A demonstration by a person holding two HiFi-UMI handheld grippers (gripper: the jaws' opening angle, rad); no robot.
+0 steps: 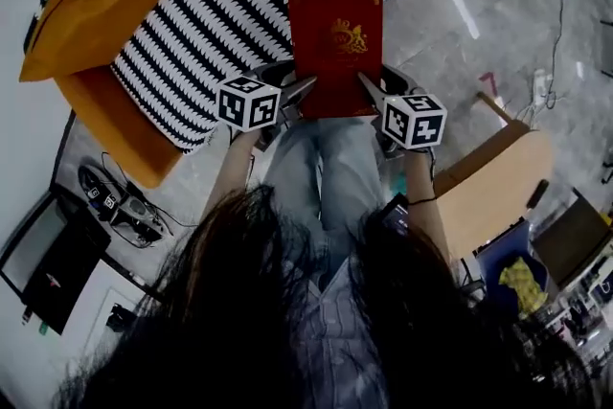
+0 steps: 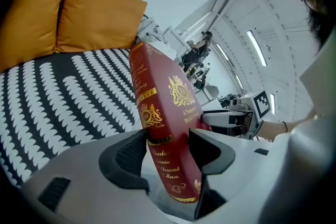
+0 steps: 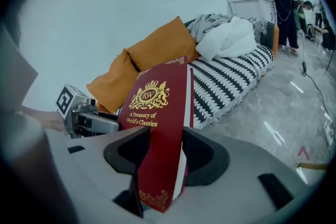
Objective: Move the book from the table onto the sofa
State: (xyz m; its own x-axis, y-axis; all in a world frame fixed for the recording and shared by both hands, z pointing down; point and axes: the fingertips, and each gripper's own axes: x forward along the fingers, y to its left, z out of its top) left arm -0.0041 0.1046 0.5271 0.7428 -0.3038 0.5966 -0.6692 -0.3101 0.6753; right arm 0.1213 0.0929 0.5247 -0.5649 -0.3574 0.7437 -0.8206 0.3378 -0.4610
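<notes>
Item: red hardcover book (image 1: 334,38), gilt crest. Location: held in the air above the striped sofa (image 1: 211,14) edge. Left gripper (image 1: 299,91) pinches its spine, right gripper (image 1: 372,89) its page edge. Probably stiff, weighty, slick-covered; hold both lower sides.

Sofa (image 1: 220,5): orange upholstery, seat spread with a black cover (image 2: 63,97) carrying rows of white scalloped marks; the cover's fringed edge hangs over the front.

On the sofa: two orange cushions (image 3: 157,47), touching each other, leaning at the back; beyond them a white bundle (image 3: 228,39) of cloth against a grey one.

Floor (image 1: 498,24): grey, glossy, stone-like. A thin dark cable (image 1: 558,5) lies along it.

Table (image 1: 493,182): light wooden top, standing on the floor apart from the sofa.
</notes>
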